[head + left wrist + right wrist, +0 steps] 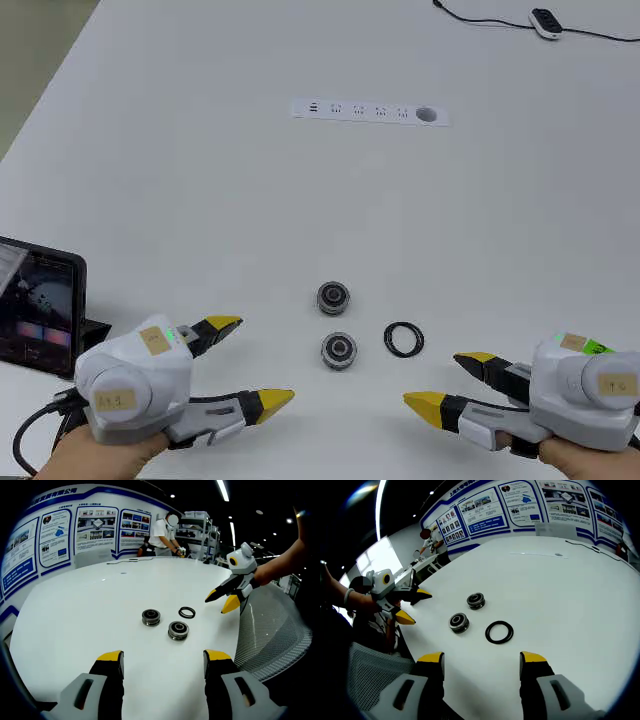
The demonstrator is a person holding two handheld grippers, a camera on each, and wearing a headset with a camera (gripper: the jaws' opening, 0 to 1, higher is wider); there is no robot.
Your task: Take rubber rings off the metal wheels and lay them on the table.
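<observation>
Two metal wheels with dark rubber around them lie flat on the white table: one farther (333, 297) (151, 617) (476, 600), one nearer (339, 350) (178, 630) (459, 622). A loose black rubber ring (403, 339) (187, 612) (499, 632) lies to the right of the nearer wheel. My left gripper (247, 362) (162, 656) is open, low at the left, short of the wheels. My right gripper (450, 382) (481, 657) is open at the lower right, just short of the ring. Neither holds anything.
A white power strip (368, 111) lies across the far middle of the table. A cable and small white device (545, 22) sit at the far right. A tablet (38, 305) stands at the left edge. A person stands in the background of the left gripper view.
</observation>
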